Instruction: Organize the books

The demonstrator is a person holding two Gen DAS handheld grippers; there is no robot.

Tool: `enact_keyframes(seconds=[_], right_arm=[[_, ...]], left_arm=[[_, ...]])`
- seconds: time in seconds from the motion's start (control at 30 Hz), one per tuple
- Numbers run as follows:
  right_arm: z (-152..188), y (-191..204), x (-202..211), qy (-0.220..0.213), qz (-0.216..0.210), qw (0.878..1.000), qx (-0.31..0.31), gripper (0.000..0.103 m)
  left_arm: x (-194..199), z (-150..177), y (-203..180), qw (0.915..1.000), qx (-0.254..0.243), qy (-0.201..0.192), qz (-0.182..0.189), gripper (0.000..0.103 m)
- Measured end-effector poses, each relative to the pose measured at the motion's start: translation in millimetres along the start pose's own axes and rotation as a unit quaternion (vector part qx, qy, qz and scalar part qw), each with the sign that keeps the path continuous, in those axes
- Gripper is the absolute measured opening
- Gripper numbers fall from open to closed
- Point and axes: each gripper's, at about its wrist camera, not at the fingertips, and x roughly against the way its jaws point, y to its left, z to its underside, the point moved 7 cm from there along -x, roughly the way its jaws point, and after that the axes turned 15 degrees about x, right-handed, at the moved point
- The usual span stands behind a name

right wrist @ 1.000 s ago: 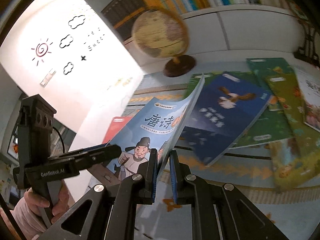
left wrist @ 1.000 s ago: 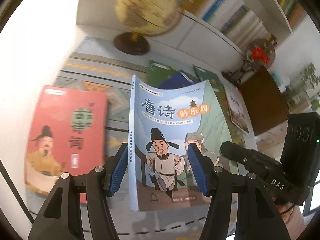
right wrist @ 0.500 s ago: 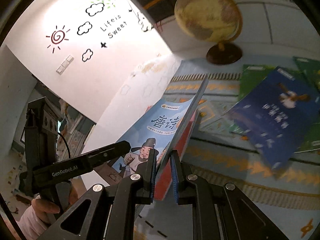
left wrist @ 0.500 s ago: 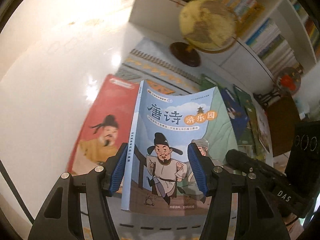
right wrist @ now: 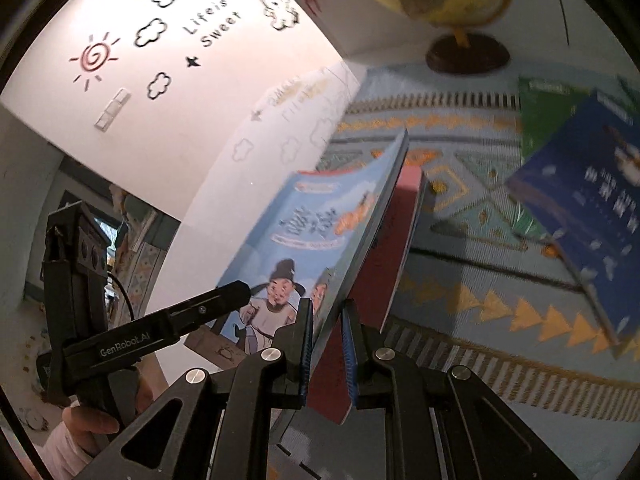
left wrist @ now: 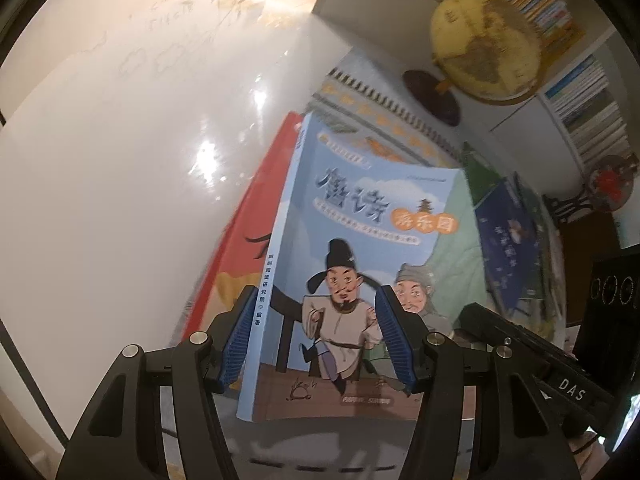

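My right gripper (right wrist: 326, 328) is shut on the edge of a light blue book with cartoon figures (right wrist: 304, 240), which it holds tilted above a red book (right wrist: 384, 264) lying on the patterned cloth. In the left wrist view the blue book (left wrist: 360, 248) covers most of the red book (left wrist: 248, 232). My left gripper (left wrist: 316, 344) is open, its blue pads on either side of the blue book's lower part, above its cover. The right gripper's body shows at the right edge of the left wrist view (left wrist: 560, 376).
A globe on a dark base (left wrist: 480, 40) stands at the back by the shelves of books. A dark blue book (right wrist: 592, 200) and green books (right wrist: 548, 112) lie on the cloth to the right. A white wall (left wrist: 120, 140) rises on the left.
The blue book has moved left in my right gripper and now sits over the red book. Both views have swung left toward the wall. The left gripper stays open.
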Motion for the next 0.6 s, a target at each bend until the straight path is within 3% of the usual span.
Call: enact_keyframes(seconds=[0.6], right_arm=[[21, -18, -34, 0.051, 0.001, 0.998, -0.038, 0.013]], left_arm=[[-19, -15, 33, 0.9979, 0.033, 0.008, -0.054, 0.06]])
